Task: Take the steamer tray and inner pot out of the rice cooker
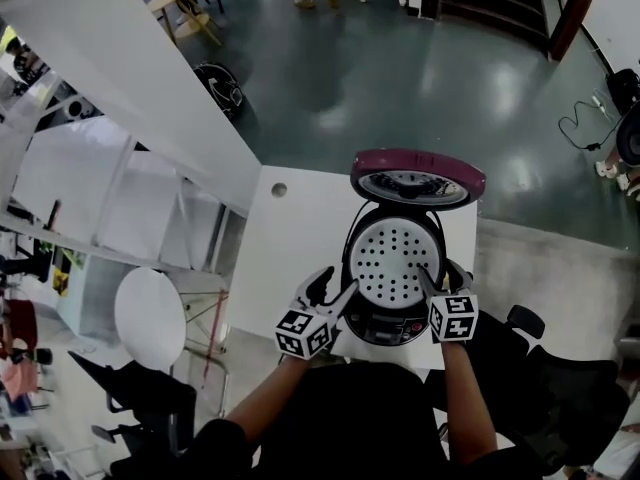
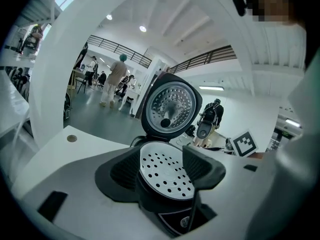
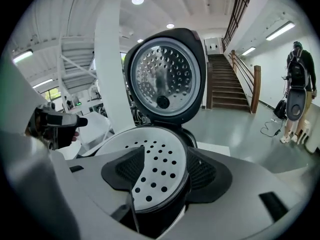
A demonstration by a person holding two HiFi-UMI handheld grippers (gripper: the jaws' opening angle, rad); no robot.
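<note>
A: Two queries: grip state, handling?
B: Left gripper, right gripper both spread, flanking steamer tray seated in open rice cooker; contact unclear. Likely light, stiff, slick: pinch opposite rims.

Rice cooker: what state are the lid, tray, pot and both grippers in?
Lid: open, tipped back.
Tray: seated in the cooker.
Pot: hidden under the tray.
Left gripper: open, at the tray's edge, not gripping.
Right gripper: open, at the tray's edge, not gripping.
</note>
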